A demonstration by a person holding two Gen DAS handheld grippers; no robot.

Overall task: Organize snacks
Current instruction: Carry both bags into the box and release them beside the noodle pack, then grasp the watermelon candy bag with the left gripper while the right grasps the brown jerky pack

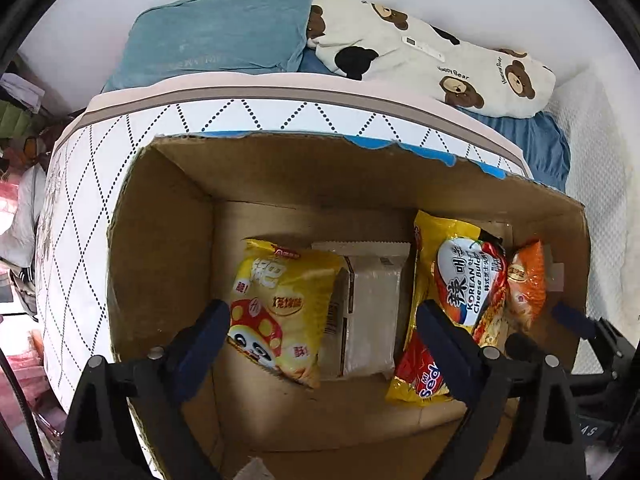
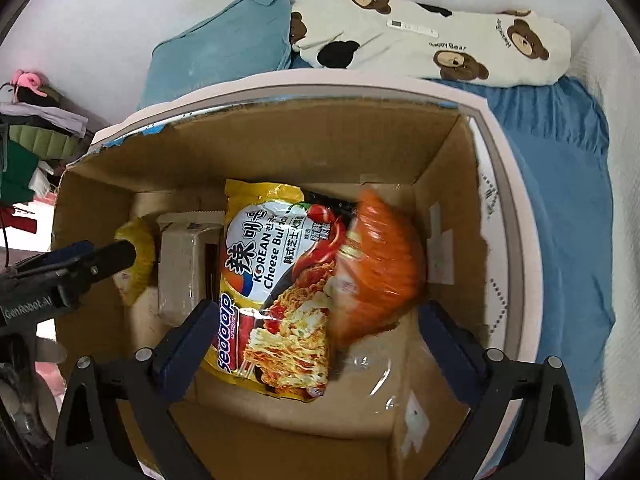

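Note:
An open cardboard box (image 1: 160, 248) (image 2: 448, 168) stands against a bed. Inside stand a yellow snack bag with a mushroom picture (image 1: 280, 308), a clear-wrapped pale packet (image 1: 372, 312) (image 2: 184, 256), a yellow Korean cheese noodle pack (image 1: 464, 288) (image 2: 272, 280) and an orange snack bag (image 1: 526, 284) (image 2: 380, 264), blurred in the right wrist view. My left gripper (image 1: 324, 320) is open above the yellow bag and the pale packet. My right gripper (image 2: 316, 320) is open above the noodle pack and orange bag, holding nothing. The left gripper also shows in the right wrist view (image 2: 80, 264).
The bed has a white quilted mattress side (image 1: 80, 200), a blue sheet (image 2: 560, 200), a teal pillow (image 1: 224, 28) and a bear-print pillow (image 1: 440, 56). Clutter and clothes lie at the far left (image 2: 32, 128).

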